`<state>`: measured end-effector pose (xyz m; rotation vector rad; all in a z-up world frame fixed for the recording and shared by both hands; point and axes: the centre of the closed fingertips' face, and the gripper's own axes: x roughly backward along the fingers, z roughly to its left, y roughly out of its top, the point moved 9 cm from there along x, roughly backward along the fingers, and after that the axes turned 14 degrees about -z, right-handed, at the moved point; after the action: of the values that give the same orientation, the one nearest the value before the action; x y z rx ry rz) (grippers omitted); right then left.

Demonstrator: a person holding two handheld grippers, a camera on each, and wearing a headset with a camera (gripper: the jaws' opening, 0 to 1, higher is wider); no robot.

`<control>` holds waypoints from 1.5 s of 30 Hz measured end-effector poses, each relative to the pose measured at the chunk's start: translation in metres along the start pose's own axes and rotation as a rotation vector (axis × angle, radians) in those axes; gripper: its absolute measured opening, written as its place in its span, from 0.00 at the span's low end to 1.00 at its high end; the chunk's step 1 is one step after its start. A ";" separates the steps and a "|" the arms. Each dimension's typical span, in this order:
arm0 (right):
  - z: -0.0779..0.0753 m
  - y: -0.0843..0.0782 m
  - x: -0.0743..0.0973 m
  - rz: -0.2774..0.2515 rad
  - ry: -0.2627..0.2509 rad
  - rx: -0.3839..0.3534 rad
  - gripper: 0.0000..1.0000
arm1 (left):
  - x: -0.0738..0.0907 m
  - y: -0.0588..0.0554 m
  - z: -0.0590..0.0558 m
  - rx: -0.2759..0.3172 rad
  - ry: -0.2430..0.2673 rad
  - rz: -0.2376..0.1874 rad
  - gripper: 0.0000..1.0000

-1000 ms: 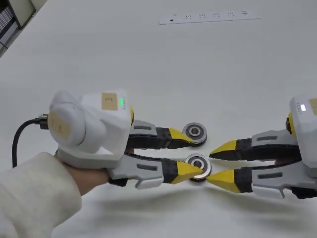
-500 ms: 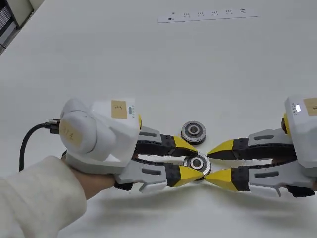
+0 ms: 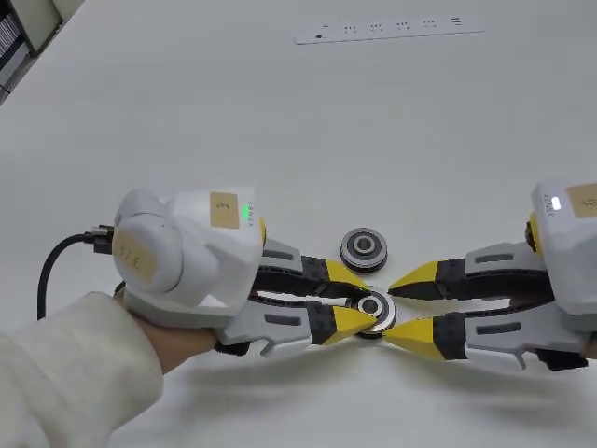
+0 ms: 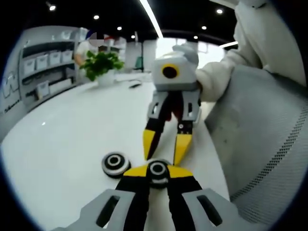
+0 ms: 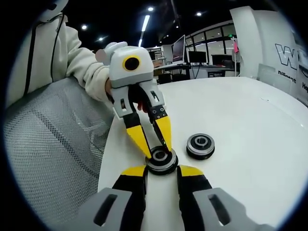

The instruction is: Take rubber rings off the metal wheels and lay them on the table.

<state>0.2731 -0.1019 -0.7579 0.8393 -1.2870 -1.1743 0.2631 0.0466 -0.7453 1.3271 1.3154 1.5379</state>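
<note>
Two small metal wheels with black rubber rings lie on the white table (image 3: 280, 112). My left gripper (image 3: 364, 301) comes in from the left and is shut on the nearer wheel (image 3: 373, 308), seen between its yellow tips in the left gripper view (image 4: 158, 169). From the right, my right gripper (image 3: 390, 309) stands open, its two tips flanking that same wheel (image 5: 161, 161). The second wheel (image 3: 364, 249) lies flat just beyond, apart from both grippers; the gripper views show this second wheel (image 4: 115, 163) (image 5: 200, 146) beside the held one.
A white power strip (image 3: 387, 31) lies at the table's far edge. A mesh chair back (image 4: 269, 144) (image 5: 48, 144) stands beside the table. A potted plant (image 4: 101, 65) sits at the far end.
My left gripper's jaws have narrowed and closed on the nearer wheel. The right gripper has moved in slightly, its jaw gap unchanged. The second wheel has stayed put.
</note>
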 end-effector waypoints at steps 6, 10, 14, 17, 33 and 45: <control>0.001 -0.002 0.001 0.012 0.001 0.008 0.18 | 0.000 0.000 0.000 0.002 0.003 -0.005 0.14; 0.001 -0.001 0.001 0.014 0.001 0.021 0.17 | 0.000 0.000 0.000 -0.002 0.006 -0.007 0.14; 0.001 -0.001 0.002 0.022 0.004 0.041 0.16 | 0.000 -0.001 0.001 -0.002 0.007 -0.008 0.14; 0.000 -0.001 0.003 0.037 -0.003 0.055 0.13 | 0.000 -0.002 0.002 0.000 0.007 -0.010 0.14; -0.006 -0.002 0.004 0.036 -0.055 -0.029 0.01 | 0.001 -0.004 0.003 -0.001 0.010 -0.018 0.14; -0.010 -0.002 0.001 0.073 -0.087 -0.143 0.01 | 0.001 -0.004 0.001 0.001 0.014 -0.028 0.14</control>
<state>0.2819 -0.1052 -0.7613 0.6382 -1.2773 -1.2403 0.2634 0.0482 -0.7491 1.2958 1.3383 1.5305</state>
